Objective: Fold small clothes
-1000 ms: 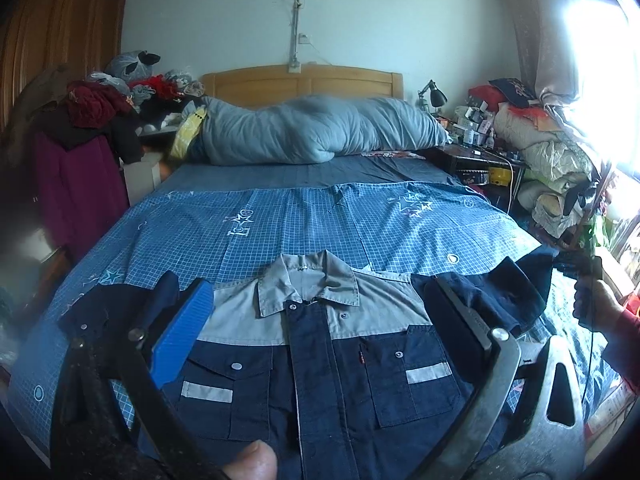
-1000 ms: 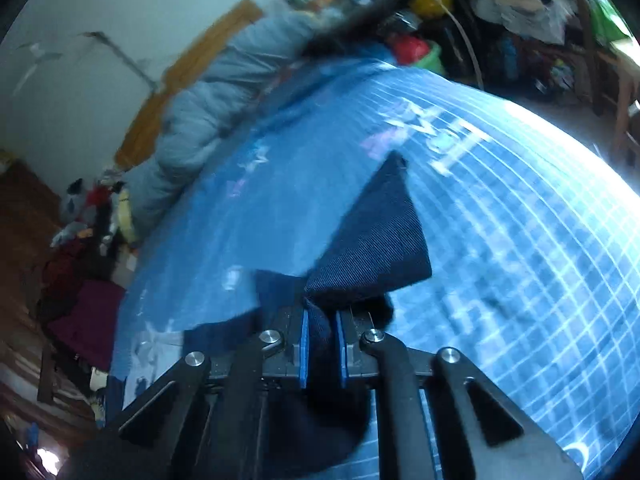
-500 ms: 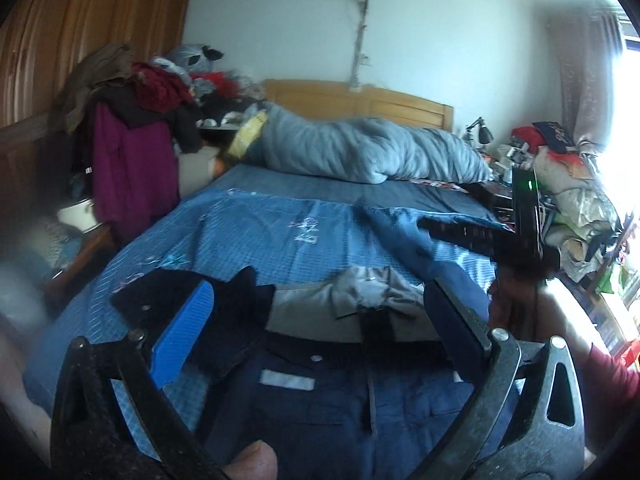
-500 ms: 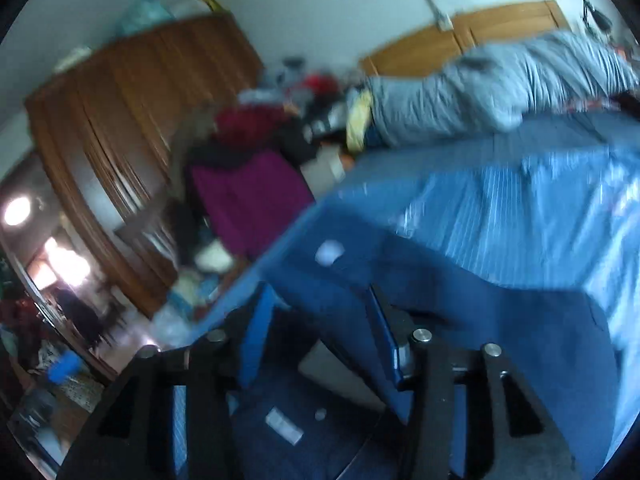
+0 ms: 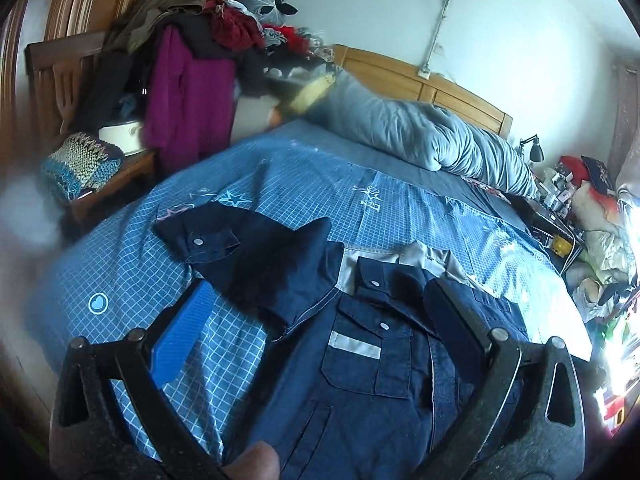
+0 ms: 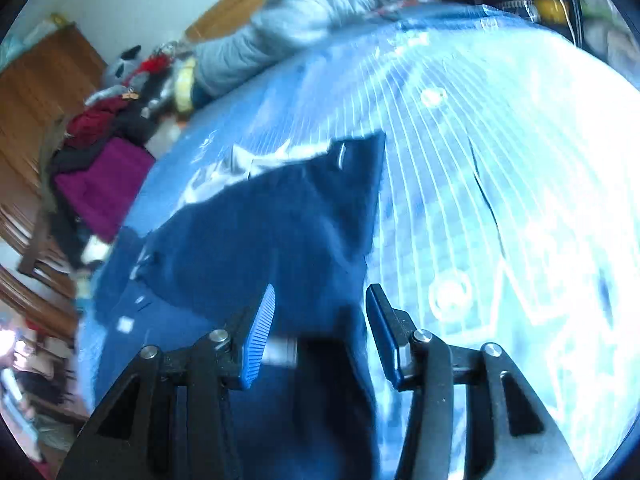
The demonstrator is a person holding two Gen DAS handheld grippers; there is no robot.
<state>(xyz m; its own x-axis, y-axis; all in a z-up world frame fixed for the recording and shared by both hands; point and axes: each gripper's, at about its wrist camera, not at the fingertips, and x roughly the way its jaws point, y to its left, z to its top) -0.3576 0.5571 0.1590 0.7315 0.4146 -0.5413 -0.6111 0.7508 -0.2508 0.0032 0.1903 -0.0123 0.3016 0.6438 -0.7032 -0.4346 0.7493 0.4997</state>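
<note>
A small navy work jacket (image 5: 360, 360) with a grey yoke and collar lies front-up on the blue checked bedspread (image 5: 280, 184). Its left sleeve (image 5: 240, 248) lies spread out to the left, cuff snap showing. Its right sleeve is folded across the chest, cuff (image 5: 380, 276) near the collar. My left gripper (image 5: 316, 316) is open above the jacket's chest, holding nothing. My right gripper (image 6: 320, 304) is open over the jacket's folded right side (image 6: 272, 232), with dark cloth lying between the jaws but not pinched.
A grey duvet (image 5: 420, 136) is rolled at the headboard. Clothes (image 5: 188, 80) hang over a chair to the left of the bed, beside a wooden stool (image 5: 92, 176). Clutter (image 5: 592, 208) fills the right side of the room.
My right gripper carried the right sleeve over the jacket's chest, opened and let it go. My left gripper swung left and lower over the jacket, staying open.
</note>
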